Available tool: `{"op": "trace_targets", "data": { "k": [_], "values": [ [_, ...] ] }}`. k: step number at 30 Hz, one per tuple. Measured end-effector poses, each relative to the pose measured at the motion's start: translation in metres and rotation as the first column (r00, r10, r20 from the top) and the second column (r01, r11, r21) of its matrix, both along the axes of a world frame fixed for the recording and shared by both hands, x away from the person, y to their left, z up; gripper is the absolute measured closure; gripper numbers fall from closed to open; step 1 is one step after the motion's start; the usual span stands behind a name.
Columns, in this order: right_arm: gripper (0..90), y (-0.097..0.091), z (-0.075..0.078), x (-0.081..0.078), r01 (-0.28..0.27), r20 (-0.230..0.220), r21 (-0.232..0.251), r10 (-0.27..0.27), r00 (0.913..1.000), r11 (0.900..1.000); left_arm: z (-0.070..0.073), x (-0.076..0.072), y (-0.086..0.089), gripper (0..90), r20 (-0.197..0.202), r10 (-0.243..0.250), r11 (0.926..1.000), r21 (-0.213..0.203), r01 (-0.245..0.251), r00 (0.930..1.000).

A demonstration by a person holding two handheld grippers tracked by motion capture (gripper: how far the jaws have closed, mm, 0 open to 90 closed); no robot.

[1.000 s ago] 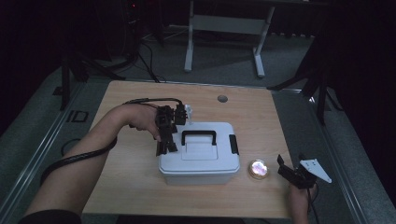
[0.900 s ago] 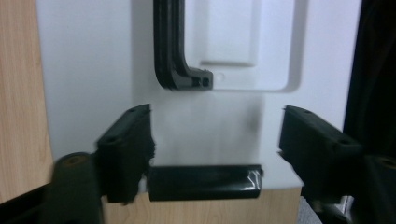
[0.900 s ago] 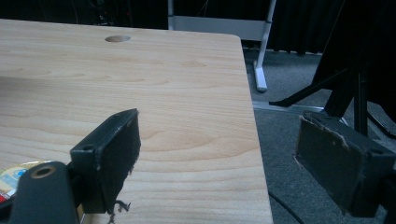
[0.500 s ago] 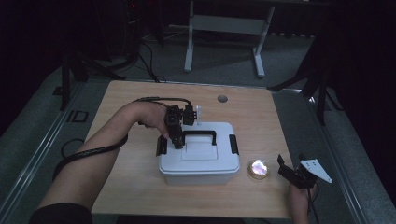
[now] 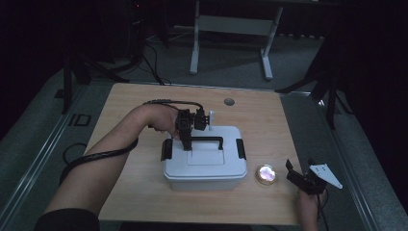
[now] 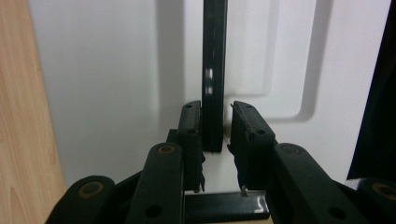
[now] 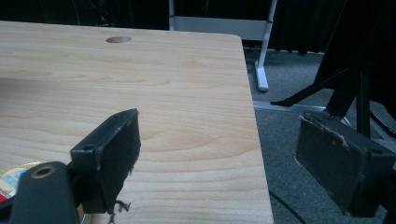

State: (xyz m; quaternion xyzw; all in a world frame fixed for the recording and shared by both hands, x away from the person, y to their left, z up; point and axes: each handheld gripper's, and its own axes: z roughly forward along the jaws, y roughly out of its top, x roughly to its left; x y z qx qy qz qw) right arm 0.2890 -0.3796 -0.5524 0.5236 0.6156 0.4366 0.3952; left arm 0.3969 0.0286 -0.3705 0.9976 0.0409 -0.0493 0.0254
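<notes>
Because the left gripper (image 6: 217,128) had just been closing around the black handle (image 6: 214,70) of the white lidded box (image 5: 206,159) mid-table, with one pad seemingly short of contact, the handle might have slipped sideways on lifting; the right gripper (image 7: 233,163) was spread wide.

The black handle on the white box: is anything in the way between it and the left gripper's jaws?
No. The handle already sits between the jaws of the left gripper, which have just been closing; one pad looks against it, and a small gap remains at the other.
</notes>
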Motion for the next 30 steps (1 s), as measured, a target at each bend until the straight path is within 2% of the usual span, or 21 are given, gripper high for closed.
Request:
{"op": "trace_targets", "data": {
  "k": [2, 4, 6, 12, 18, 30],
  "values": [
    [13.7, -0.0001, 0.0, 0.0, 0.0, 0.001, 0.001, 0.0, 1.0, 1.0, 0.0002, 0.0002, -0.0013, 73.4, -0.001, -0.008, 1.0, -0.001, 0.008, 1.0],
    [13.7, -0.0001, 0.0, 0.0, 0.0, 0.0, 0.001, 0.0, 1.0, 1.0, -0.0002, 0.0005, -0.0023, 77.4, 0.004, -0.008, 1.0, 0.004, 0.008, 1.0],
    [13.7, 0.0, 0.0, 0.0001, -0.001, 0.0, 0.001, 0.001, 1.0, 1.0, -0.001, 0.0008, -0.0028, 82.3, -0.012, -0.011, 0.9999, 0.005, 0.011, 0.9999],
    [13.7, 0.0, 0.0, 0.0001, -0.001, -0.001, 0.001, 0.001, 1.0, 1.0, -0.0012, 0.002, 0.0, 83.2, -0.021, 0.007, 0.9999, -0.014, -0.008, 0.9998],
    [13.7, 0.0001, 0.0, 0.0001, 0.0, -0.001, -0.001, 0.0, 1.0, 1.0, -0.0004, 0.0, -0.0016, 83.5, -0.008, 0.013, 0.9998, -0.013, -0.013, 0.9999],
    [13.7, 0.0001, 0.0, 0.0001, 0.002, -0.002, 0.0, -0.002, 1.0, 1.0, 0.0013, -0.0002, -0.002, 83.6, -0.01, 0.013, 0.9998, -0.013, -0.013, 0.9999]
  ]
}}
